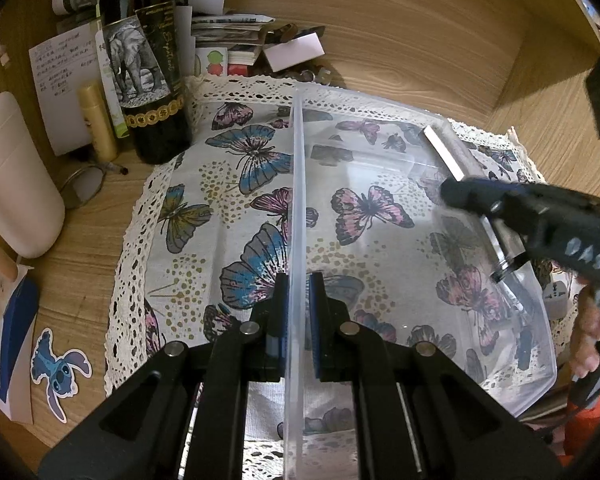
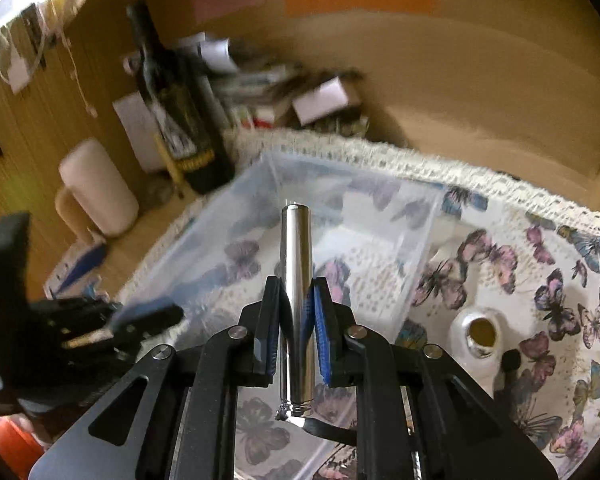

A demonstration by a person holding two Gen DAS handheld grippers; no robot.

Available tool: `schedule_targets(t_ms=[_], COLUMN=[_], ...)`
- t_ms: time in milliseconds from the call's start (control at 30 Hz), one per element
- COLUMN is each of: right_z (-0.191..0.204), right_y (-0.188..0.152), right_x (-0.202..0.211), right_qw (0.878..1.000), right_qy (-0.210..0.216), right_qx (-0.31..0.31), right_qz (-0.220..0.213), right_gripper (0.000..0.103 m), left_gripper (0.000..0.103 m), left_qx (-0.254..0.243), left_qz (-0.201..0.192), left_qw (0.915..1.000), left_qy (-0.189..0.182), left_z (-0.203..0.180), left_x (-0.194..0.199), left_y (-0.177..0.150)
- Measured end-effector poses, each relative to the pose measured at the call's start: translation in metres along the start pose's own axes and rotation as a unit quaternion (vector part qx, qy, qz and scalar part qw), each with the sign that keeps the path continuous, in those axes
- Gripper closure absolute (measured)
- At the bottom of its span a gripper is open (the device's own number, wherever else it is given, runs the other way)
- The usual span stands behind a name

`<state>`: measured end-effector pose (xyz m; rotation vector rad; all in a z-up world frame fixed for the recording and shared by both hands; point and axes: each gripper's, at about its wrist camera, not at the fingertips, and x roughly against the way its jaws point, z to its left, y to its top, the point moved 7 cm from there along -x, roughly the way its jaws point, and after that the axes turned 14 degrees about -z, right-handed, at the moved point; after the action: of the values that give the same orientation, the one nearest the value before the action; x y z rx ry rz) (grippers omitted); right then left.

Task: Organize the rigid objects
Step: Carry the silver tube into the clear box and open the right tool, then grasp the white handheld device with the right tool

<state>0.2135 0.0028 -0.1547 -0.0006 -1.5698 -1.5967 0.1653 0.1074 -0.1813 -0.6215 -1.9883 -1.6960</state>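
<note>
While our left gripper [image 1: 298, 304] straddles the clear bin [image 1: 420, 152] wall, our right gripper [image 2: 296, 308] clamps the metal cylinder [image 2: 296, 264] — long axis forward, poised above the bin's interior.

— What colours do you see on your cloth [image 1: 236, 216]?
— White, with blue, pink and grey butterflies, gold dots, cream lace edge.
— Your box [image 1: 512, 360]?
— Clear. The tube [image 2: 297, 280] is shiny silver.
— And the bottle [image 1: 148, 64]?
— Dark, with a grey elephant label and gold band.
</note>
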Motion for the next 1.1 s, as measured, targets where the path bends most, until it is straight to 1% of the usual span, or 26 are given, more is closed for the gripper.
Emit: schedule_targets(t_ms=[100, 167, 367, 433, 500, 567, 667, 733, 867, 1000, 1100], right_z=[0.0, 0.0, 0.0, -0.002, -0.006, -0.011, -0.026, -0.038, -0.068, -0.094, -0.107], right_y=[-0.009, -0.01, -0.006, -0.003, 0.0, 0.004, 0.011, 0.014, 0.011, 0.001, -0.009], right_x=[-0.01, -0.011, -0.003, 0.003, 0.01, 0.02, 0.042, 0.055, 0.076, 0.089, 0.093], right_qw=[1.0, 0.999, 1.0, 1.0, 0.999, 0.999, 0.997, 0.995, 0.991, 0.986, 0.985], right_qy=[-0.001, -0.004, -0.01, -0.015, -0.027, -0.041, -0.07, -0.088, -0.123, -0.155, -0.166], right_qx=[0.003, 0.007, 0.014, 0.015, 0.016, 0.017, 0.017, 0.009, -0.01, -0.025, -0.036], right_qz=[0.029, 0.034, 0.022, 0.015, 0.004, -0.01, -0.039, -0.05, -0.056, -0.049, -0.039], right_gripper=[0.088, 0.088, 0.088, 0.086, 0.08, 0.071, 0.061, 0.06, 0.06, 0.06, 0.06], left_gripper=[0.094, 0.094, 0.094, 0.094, 0.094, 0.094, 0.094, 0.094, 0.094, 0.094, 0.094], left_qx=[0.0, 0.0, -0.002, -0.003, -0.004, -0.004, -0.004, -0.005, -0.005, -0.006, -0.008], left_qz=[-0.001, -0.001, -0.003, -0.003, -0.003, -0.004, -0.004, -0.004, -0.004, -0.004, -0.003], left_qw=[1.0, 1.0, 1.0, 1.0, 1.0, 1.0, 1.0, 1.0, 1.0, 1.0, 1.0], left_qy=[-0.001, -0.001, 0.0, 0.001, 0.001, 0.001, 0.001, 0.001, 0.001, 0.001, 0.003], left_z=[0.0, 0.0, -0.001, -0.001, -0.001, -0.001, 0.0, -0.001, 0.0, 0.0, 0.0], left_x=[0.0, 0.0, 0.0, 0.0, 0.0, 0.001, 0.0, 0.0, 0.001, 0.001, 0.001], left_y=[0.0, 0.0, 0.001, 0.001, 0.001, 0.0, 0.0, 0.0, 0.001, 0.001, 0.001])
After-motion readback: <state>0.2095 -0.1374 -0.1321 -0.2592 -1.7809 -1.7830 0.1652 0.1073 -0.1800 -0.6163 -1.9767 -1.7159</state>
